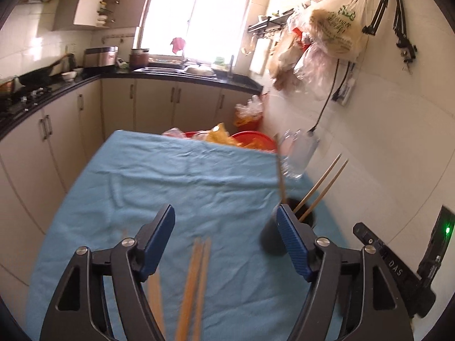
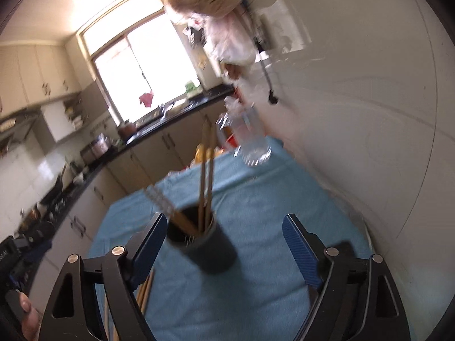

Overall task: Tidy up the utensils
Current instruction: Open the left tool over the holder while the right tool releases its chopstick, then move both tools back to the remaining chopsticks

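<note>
Left wrist view shows the left claw (image 1: pixel 224 227) wide open and empty above loose chopsticks (image 1: pixel 196 284) on the blue-clothed worktop (image 1: pixel 142 170). The right claw (image 2: pixel 224 236) gapes empty before the cup (image 2: pixel 204 244) holding others. Chopsticks look light, stiff, slippery; best pinched mid-shaft.

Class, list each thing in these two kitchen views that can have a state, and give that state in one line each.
Left tool: open, nothing between its pads.
Right tool: open, holding nothing.
Dark round utensil cup: upright on the cloth, chopsticks standing inside.
Loose wooden chopsticks: lying flat on the cloth.
Clear glass mug: upright, looks empty.
Blue tablecloth: spread out, wrinkled.
</note>
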`<state>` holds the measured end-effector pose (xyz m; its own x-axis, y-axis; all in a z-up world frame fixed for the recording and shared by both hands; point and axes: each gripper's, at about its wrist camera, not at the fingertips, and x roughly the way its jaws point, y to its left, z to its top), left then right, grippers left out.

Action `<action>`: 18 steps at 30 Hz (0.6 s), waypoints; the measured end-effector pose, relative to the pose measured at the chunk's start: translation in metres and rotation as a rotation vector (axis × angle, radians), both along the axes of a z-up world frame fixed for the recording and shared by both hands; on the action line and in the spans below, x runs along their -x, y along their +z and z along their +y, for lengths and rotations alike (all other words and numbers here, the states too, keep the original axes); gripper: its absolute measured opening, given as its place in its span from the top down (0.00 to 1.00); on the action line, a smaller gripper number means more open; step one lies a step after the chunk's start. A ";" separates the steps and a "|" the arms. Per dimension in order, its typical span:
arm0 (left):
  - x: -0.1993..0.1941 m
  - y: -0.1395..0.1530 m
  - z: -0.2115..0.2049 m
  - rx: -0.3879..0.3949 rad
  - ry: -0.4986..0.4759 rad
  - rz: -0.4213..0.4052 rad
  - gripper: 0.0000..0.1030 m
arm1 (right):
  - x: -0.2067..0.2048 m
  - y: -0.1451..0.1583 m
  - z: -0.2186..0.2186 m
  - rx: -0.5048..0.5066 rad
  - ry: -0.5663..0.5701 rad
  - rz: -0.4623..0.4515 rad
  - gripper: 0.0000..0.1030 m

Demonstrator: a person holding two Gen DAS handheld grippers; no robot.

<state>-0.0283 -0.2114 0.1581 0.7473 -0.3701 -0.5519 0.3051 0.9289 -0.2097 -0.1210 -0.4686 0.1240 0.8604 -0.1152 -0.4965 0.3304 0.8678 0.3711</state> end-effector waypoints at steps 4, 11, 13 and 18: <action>0.021 -0.032 0.036 -0.059 0.076 0.011 0.27 | -0.001 -0.025 0.032 0.028 0.054 0.047 0.15; 0.029 -0.097 0.103 -0.086 0.205 0.139 0.27 | -0.010 -0.070 0.089 0.107 0.161 0.128 0.15; 0.032 -0.112 0.118 -0.085 0.236 0.162 0.27 | -0.011 -0.082 0.100 0.116 0.176 0.136 0.16; 0.030 -0.135 0.132 -0.088 0.271 0.181 0.27 | -0.015 -0.098 0.114 0.143 0.204 0.167 0.18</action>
<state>-0.0578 -0.0790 0.0236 0.6988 -0.1167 -0.7058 0.0101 0.9881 -0.1533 -0.1055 -0.3545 0.0260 0.7806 -0.0273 -0.6244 0.1901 0.9621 0.1957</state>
